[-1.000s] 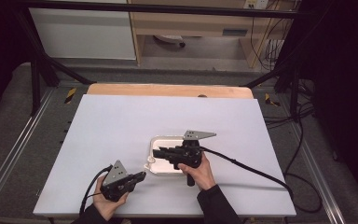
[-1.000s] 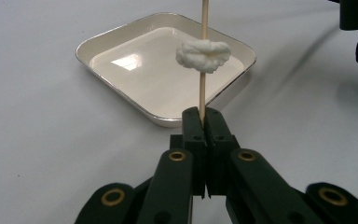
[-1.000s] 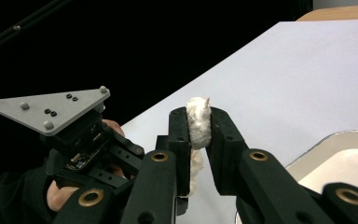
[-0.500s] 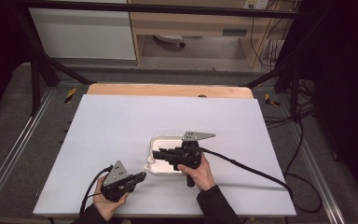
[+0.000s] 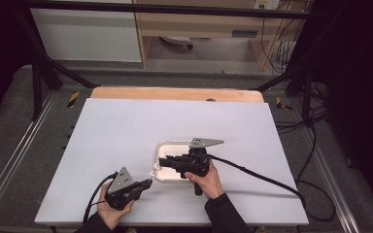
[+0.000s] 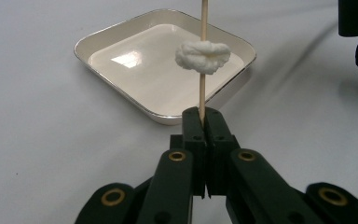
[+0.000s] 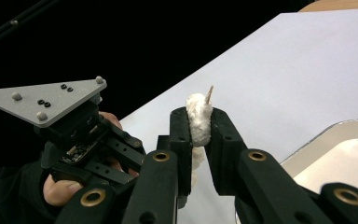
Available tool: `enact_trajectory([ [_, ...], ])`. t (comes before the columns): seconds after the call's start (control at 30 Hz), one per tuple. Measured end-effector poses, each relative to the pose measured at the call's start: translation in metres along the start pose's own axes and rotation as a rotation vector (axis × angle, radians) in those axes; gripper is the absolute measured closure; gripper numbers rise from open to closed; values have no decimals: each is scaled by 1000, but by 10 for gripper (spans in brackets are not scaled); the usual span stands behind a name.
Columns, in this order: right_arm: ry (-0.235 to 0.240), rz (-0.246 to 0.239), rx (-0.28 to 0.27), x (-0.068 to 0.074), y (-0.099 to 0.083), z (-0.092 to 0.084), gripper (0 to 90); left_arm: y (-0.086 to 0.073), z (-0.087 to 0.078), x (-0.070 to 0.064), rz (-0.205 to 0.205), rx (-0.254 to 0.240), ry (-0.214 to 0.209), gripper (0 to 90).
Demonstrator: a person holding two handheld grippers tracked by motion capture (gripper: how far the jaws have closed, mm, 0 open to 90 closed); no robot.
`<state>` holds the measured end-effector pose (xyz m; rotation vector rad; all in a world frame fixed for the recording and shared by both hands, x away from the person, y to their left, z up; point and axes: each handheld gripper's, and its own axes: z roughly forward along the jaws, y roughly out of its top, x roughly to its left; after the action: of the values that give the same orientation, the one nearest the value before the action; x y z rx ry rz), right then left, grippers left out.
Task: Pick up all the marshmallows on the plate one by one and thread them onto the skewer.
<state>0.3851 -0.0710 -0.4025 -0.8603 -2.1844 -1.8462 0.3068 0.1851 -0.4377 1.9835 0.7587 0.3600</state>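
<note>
Two claws gripped: left claw (image 6: 203,122) pinched thin wooden skewer (image 6: 203,56); right claw (image 7: 199,127) squeezed white fluffy lump (image 7: 199,119). I feared snapping.

White fluffy lump (image 6: 202,56) on upright skewer (image 6: 203,88)

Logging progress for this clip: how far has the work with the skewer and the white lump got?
Done: the left hand-held gripper is shut on the wooden skewer, and the white lump is threaded on it. In hand: the right hand-held gripper clamps that lump, the skewer tip poking out beyond it. Left: probably pulling the lump off over the white tray, which holds nothing yet.
</note>
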Motion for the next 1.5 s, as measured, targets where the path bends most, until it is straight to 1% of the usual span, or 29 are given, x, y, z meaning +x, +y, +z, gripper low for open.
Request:
enact_trajectory([
  [0.13,-8,-1,4,0,-1,1,817,0,1,0,-2,5,3,888],
  [0.27,-7,-1,9,0,-2,1,816,0,1,0,5,9,2,888],
  [0.37,-11,0,19,-1,-2,2,815,0,3,0,0,20,0,888],
  [0.43,-24,0,29,-1,-1,1,805,1,4,0,-11,22,-8,888],
  [0.5,-45,-14,32,-1,1,0,777,1,4,0,-17,17,-10,888],
  [0.57,-58,-20,39,-1,3,-2,732,2,4,1,-25,9,-15,888],
  [0.6,-62,-24,39,0,3,-3,660,2,3,2,-25,4,-15,888],
  [0.63,-62,-28,45,0,4,-3,625,2,3,2,-26,-3,-16,888],
  [0.7,-79,-42,50,2,4,-5,547,3,3,2,-27,-10,-18,888],
  [0.77,-85,-44,55,3,4,-6,486,3,3,2,-28,-15,-12,888],
  [0.8,-94,-51,58,3,4,-7,437,3,2,2,-33,-24,-14,888],
  [0.87,-128,-64,69,3,4,-8,366,3,0,4,-38,-35,-10,888],
  [0.93,-143,-66,70,2,3,-10,315,3,-2,6,-44,-39,-6,888],
  [1.0,-153,-64,72,1,3,-12,244,3,-2,6,-43,-41,-5,888],
  [1.07,-174,-72,84,-1,2,-15,188,4,-2,7,-47,-42,-5,887],
  [1.17,-209,-83,99,-6,-1,-21,126,4,-3,8,-53,-37,-9,887],
  [1.27,-256,-98,124,-11,-4,-29,79,5,-3,10,-67,-25,-8,887],
  [1.37,-289,-99,144,-17,-9,-40,54,6,-3,11,-75,-14,-11,886],
  [1.4,-304,-106,160,-19,-11,-45,43,7,-3,11,-78,-10,-10,886],
  [1.43,-320,-100,171,-21,-13,-49,36,8,-3,12,-79,-4,-11,886],
  [1.5,-350,-112,180,-23,-15,-56,26,10,-3,13,-83,3,-11,886],
])
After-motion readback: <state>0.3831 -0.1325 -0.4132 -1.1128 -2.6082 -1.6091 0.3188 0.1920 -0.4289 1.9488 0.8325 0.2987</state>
